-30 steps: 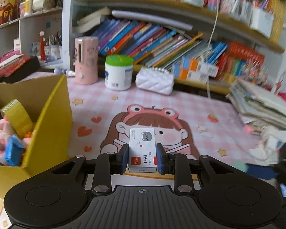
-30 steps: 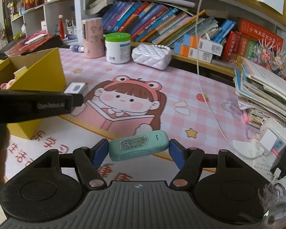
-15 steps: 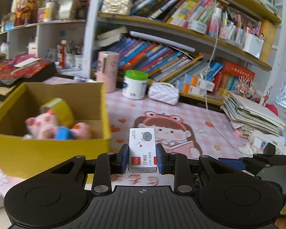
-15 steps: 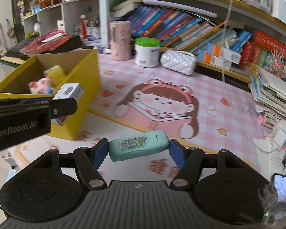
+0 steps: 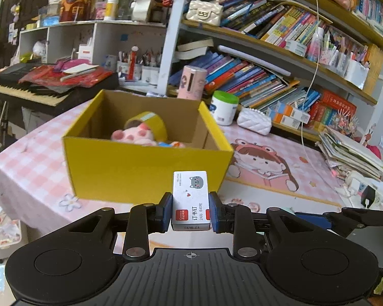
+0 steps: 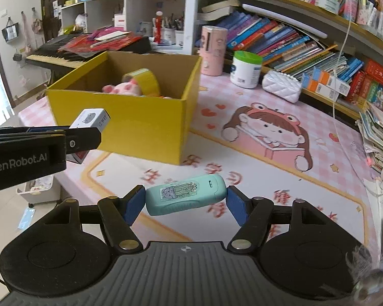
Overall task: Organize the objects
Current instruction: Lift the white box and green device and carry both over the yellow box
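One yellow box [image 5: 145,170] sits open on a pink checked surface [image 6: 255,137]; every place here is given from that box. Left of it and behind stands one keyboard [image 5: 25,89] piled with red papers.

Inside the box lie one pink plush toy [image 5: 135,136], one yellow tape roll [image 5: 150,123] leaning behind the toy, and a small blue and orange item, too hidden to name.

In front of the box, close to its near wall and in the air, the left tongs [image 5: 190,213] pinch one white staple box [image 5: 190,200] marked with a grey cat face. The blue pads press both its long sides.

Behind the box's right corner stand one pink tube [image 6: 213,49] and one white jar [image 6: 245,68] with a green lid. Right of the jar lies one white quilted purse [image 6: 280,86], below shelves crowded with books.

In front of the box and to its right, above the surface, the right tongs [image 6: 186,200] grip one teal case [image 6: 185,196] by its two ends. It lies crosswise between the pads and carries a cactus sticker.

Far right of the box rests one stack of papers [image 5: 349,153].
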